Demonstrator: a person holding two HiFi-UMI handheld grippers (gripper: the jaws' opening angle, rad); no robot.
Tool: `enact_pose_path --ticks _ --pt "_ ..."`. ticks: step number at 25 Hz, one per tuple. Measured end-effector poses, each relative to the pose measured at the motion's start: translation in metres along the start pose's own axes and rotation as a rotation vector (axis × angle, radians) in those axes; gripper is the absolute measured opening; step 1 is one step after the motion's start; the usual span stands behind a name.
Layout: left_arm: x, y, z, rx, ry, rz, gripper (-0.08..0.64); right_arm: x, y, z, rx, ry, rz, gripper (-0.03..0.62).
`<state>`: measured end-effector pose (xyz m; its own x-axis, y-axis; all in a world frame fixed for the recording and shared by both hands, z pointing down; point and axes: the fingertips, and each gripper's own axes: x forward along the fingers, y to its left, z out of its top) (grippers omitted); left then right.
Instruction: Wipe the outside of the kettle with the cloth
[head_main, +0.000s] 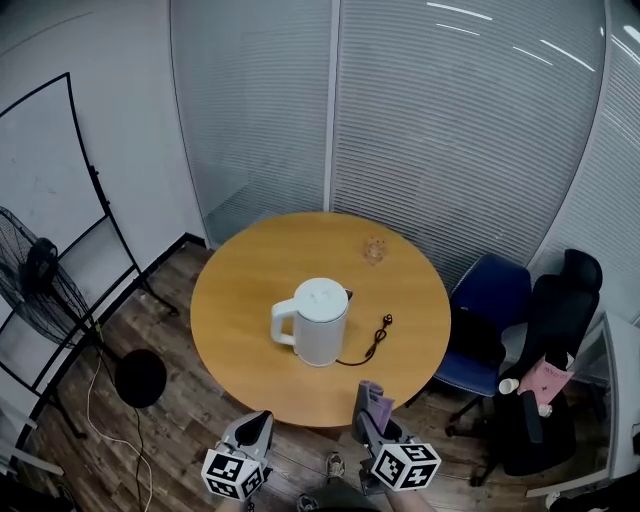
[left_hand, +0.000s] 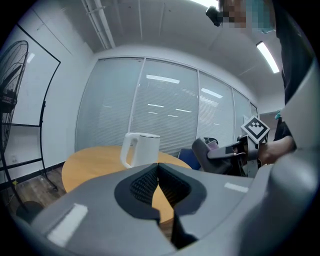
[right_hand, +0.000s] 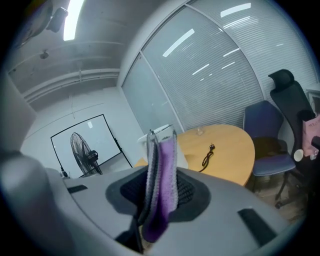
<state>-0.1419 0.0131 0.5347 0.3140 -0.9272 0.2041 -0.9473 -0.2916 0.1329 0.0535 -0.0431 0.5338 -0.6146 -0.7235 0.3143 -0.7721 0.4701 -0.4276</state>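
A white kettle (head_main: 318, 322) stands upright in the middle of the round wooden table (head_main: 250, 270), its handle to the left and its black cord (head_main: 375, 340) trailing right. Both grippers hover off the table's near edge. My left gripper (head_main: 262, 424) is shut with nothing between its pads; the kettle (left_hand: 141, 148) shows ahead of it. My right gripper (head_main: 367, 402) is shut on a folded purple and grey cloth (right_hand: 162, 185), which sticks up between the pads and hides most of the kettle (right_hand: 161, 132) in the right gripper view.
A small clear glass (head_main: 375, 249) sits at the table's far side. A blue chair (head_main: 490, 310) and a black office chair (head_main: 545, 380) stand right of the table. A fan (head_main: 40, 285) and a whiteboard stand are at the left.
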Motion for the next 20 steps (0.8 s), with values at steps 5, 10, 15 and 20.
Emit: enact_pose_path --ticks 5,10,15,20 --pt "0.033 0.015 0.009 0.010 0.007 0.013 0.011 0.031 -0.019 0.013 0.014 0.010 0.008 0.101" --pt "0.070 0.032 0.022 0.021 0.004 0.037 0.012 0.064 -0.038 0.030 0.022 0.022 0.027 0.101" --pt "0.100 0.047 0.035 0.029 -0.014 0.073 0.012 0.090 -0.051 0.046 0.015 0.037 0.056 0.101" --pt "0.122 0.066 0.040 0.022 -0.024 0.097 0.012 0.106 -0.057 0.054 0.006 0.050 0.077 0.101"
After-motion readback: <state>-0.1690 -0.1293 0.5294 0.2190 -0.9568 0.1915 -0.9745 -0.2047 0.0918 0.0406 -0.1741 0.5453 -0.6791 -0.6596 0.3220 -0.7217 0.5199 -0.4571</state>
